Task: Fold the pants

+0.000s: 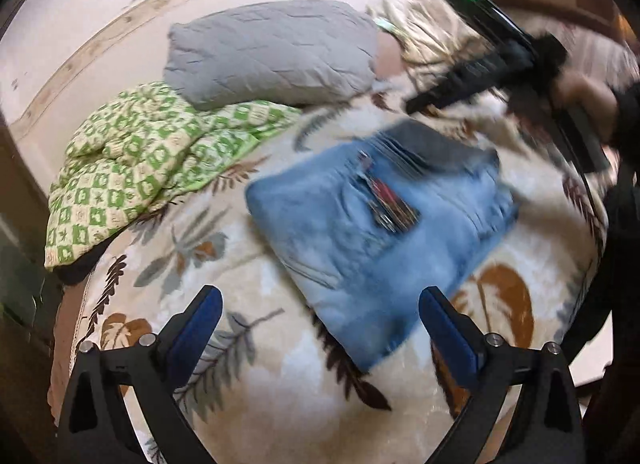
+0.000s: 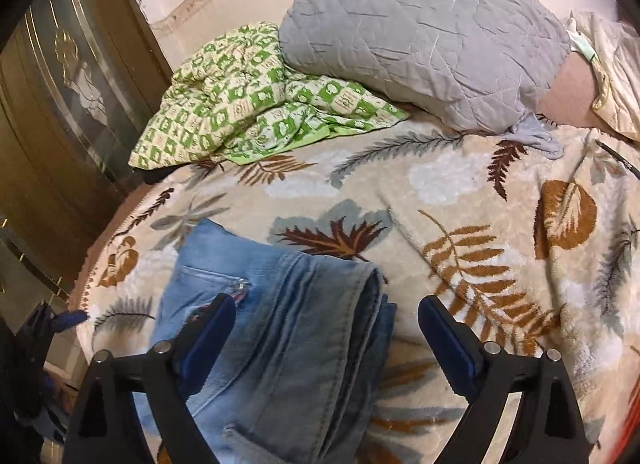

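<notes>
jeans folded, both tongs let go

jeans point(image 1: 372, 224) lie as a compact folded bundle on the leaf-print blanket point(image 1: 248, 364), ahead of the left tongs point(image 1: 320, 328) and slightly to their right; under the right tongs point(image 2: 326, 338) the rounded fold edge sits between the spread fingers, untouched as far as i can tell. both pairs stand wide apart, pinching nothing. judging by the shape, the last fold looks done and this is the release. what remains would call for a light press to flatten the bundle, or simply backing away without snagging denim. no brand or writing is readable; a small red and dark patch on the denim is too blurred.
</notes>
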### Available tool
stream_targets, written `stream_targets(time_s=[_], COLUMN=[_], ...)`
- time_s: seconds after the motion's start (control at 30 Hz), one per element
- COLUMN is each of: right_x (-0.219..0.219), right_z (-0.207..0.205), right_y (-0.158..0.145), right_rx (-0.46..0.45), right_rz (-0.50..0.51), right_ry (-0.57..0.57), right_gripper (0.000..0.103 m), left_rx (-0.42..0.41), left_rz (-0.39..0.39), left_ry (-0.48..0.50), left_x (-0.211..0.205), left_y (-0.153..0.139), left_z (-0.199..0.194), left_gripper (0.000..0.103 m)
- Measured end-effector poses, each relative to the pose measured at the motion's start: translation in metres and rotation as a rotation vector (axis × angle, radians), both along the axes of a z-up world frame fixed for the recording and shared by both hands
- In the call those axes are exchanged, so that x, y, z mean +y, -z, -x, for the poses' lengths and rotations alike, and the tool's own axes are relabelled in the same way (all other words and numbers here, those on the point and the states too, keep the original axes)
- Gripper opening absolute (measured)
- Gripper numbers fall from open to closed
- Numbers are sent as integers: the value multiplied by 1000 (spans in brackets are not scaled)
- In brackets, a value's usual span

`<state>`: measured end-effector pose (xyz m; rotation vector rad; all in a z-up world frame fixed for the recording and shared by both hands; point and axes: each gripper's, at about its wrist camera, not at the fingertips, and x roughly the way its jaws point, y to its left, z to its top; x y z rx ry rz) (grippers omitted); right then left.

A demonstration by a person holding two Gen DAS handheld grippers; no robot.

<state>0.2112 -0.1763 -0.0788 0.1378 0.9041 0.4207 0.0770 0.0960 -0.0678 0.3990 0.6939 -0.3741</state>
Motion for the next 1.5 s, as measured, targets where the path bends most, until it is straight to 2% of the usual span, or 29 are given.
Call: stream_targets(time_s=[0.1, 0.2, 0.3, 0.4, 0.5, 0.53, 0.57, 0.6, 0.63, 0.67, 0.7, 0.73, 0.8, 0.87, 0.97, 1.0, 1.07, 1.13, 1.17, 1.2, 1.23, 1.33, 1.5], right_x=[-6, -16, -21, -22, -18, -16, -13, -9, -6, -2, 2, 6, 10, 13, 13, 12, 10, 6, 2, -2, -9, -24, -45], right_z=[9, 21, 36, 47, 52, 53, 55, 56, 57, 57, 57, 57, 60, 62, 63, 62, 62, 61, 61, 62, 63, 62, 41], right_y=[-1, 9, 23, 36, 41, 41, 41, 40, 40, 40, 41, 44, 46, 49, 54, 55, 53, 50, 48, 46, 43, 39, 60], right_rx=[18, 64, 105, 142, 157, 156, 152, 146, 143, 142, 147, 158, 150, 142, 148, 151, 154, 160, 168, 173, 167, 163, 300], right_rz=[-30, -78, -91, -127, -169, -177, -183, -180, -172, -156, -139, -108, -66, -25, -17, -24, -38, -79, -103, -117, -145, -240, -433], right_ry=[0, 5, -5, -20, -39, -47, -58, -72, -82, -98, -111, -122, -127, -124, -106, -101, -106, -107, -103, -98, -84, -58, 20], right_gripper=[94, 94, 94, 94, 93, 92, 86, 74, 66, 47, 39, 37, 30, 29, 29, 29, 31, 42, 66, 86, 87, 89, 92], left_rx=[40, 119, 231, 404, 519, 538, 552, 560, 564, 560, 563, 571, 564, 565, 559, 558, 547, 535, 532, 536, 541, 549, 625], left_rz=[86, 220, 381, 551, 649, 660, 662, 658, 644, 624, 608, 587, 548, 558, 541, 538, 536, 547, 564, 597, 619, 673, 798], left_ry=[-62, -142, -214, -284, -307, -307, -304, -296, -286, -285, -283, -280, -292, -284, -279, -277, -280, -329, -346, -347, -344, -341, -321], left_x=[11, 24, 35, 39, 34, 32, 29, 26, 22, 20, 19, 17, 21, 27, 28, 28, 28, 34, 37, 42, 44, 53, 64], left_y=[-4, -3, 8, 31, 50, 53, 56, 57, 59, 59, 59, 61, 62, 65, 65, 64, 62, 62, 61, 61, 61, 61, 68], left_z=[-24, -59, -94, -127, -140, -141, -142, -141, -141, -140, -140, -140, -142, -139, -137, -138, -138, -137, -136, -134, -132, -124, -113], left_gripper=[99, 99, 99, 99, 99, 99, 99, 99, 99, 98, 91, 71, 56, 51, 51, 52, 62, 87, 89, 91, 95, 96, 96])
